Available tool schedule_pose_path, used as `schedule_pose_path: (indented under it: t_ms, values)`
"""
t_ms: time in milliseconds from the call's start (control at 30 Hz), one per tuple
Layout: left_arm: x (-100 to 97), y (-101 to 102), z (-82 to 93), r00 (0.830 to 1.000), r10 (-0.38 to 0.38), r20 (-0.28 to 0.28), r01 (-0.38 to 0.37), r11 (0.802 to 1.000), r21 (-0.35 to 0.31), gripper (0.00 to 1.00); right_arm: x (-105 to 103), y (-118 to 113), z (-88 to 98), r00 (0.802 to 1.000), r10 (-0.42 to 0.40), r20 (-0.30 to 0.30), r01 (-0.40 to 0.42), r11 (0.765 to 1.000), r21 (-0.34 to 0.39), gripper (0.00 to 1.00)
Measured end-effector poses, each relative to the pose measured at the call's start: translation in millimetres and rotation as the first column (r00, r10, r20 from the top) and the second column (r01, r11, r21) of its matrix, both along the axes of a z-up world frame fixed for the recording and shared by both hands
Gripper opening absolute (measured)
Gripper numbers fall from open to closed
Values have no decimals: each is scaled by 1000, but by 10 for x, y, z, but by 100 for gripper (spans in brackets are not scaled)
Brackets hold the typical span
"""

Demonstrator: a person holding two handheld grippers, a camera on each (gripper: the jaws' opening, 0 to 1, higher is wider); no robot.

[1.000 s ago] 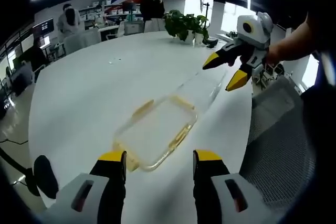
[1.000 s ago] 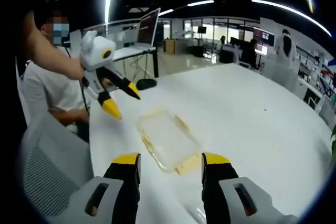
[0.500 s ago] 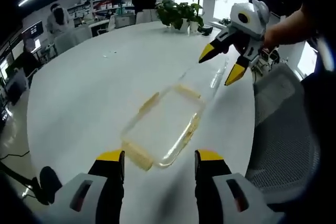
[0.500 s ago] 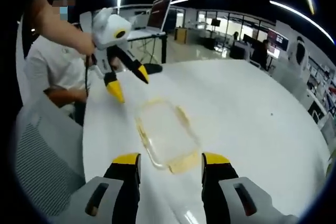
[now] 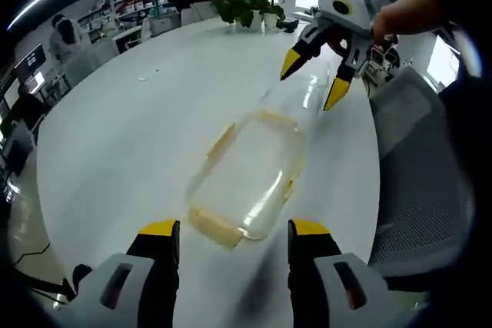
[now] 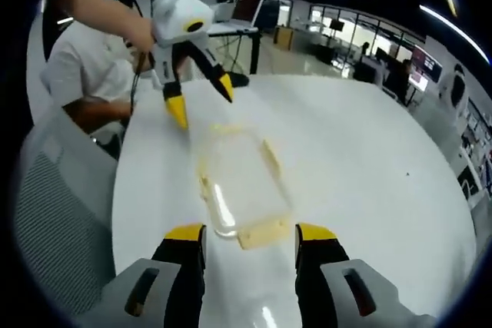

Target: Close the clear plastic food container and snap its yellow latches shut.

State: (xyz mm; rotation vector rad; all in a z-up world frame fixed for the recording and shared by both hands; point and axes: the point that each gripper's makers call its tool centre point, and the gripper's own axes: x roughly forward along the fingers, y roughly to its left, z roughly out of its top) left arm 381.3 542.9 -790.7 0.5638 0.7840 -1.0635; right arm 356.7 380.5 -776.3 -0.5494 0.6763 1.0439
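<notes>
Just ahead of my left gripper [image 5: 234, 240], whose jaws are spread and holding nothing, I am looking at the clear plastic food container [image 5: 250, 174] lying flat on the round white table [image 5: 123, 136]. Its near short end carries a yellow latch [image 5: 215, 226] that sits between my two jaw tips and slightly beyond them. Another latch [image 5: 221, 144] is running along the left long side. Whether the lid is fully seated I cannot tell — the plastic is too transparent.

At the far end of the container, my right gripper [image 5: 311, 81] is hovering with its jaws wide apart, above the container and not touching it. From the right gripper view, my right gripper [image 6: 250, 240] is likewise spread and empty, with a yellow latch [image 6: 264, 232] just ahead between its tips and the container [image 6: 240, 182] stretching away toward the left gripper [image 6: 200, 96].

I am judging this as the approach to latching. To do it well, I am planning to come down squarely over one end latch while steadying the opposite end, so the light box is not sliding on the smooth top. Pressing the flap down and inward against the rim — rather than pinching it — should give the snap. A mesh chair [image 5: 419, 182] is standing to the right of my left gripper, clear of the work.
</notes>
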Motion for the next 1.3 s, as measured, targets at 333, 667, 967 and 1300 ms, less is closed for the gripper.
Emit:
schedule_pose_path:
  t_ms: [333, 667, 967, 1300]
  values:
    - [37, 73, -170, 999, -45, -24, 47, 997, 68, 56, 21, 68, -101, 996, 85, -8, -85, 994, -71, 47]
    - [116, 113, -204, 994, -109, -14, 110, 989, 98, 54, 74, 54, -217, 993, 113, -14, -114, 987, -114, 47]
    - [134, 77, -318, 980, -197, -24, 198, 970, 142, 53, 150, 26, -312, 992, 113, -51, -119, 984, -132, 46]
    - [179, 99, -382, 969, -245, -37, 248, 953, 173, 53, 185, 34, -413, 985, 149, -83, -161, 972, -171, 46]
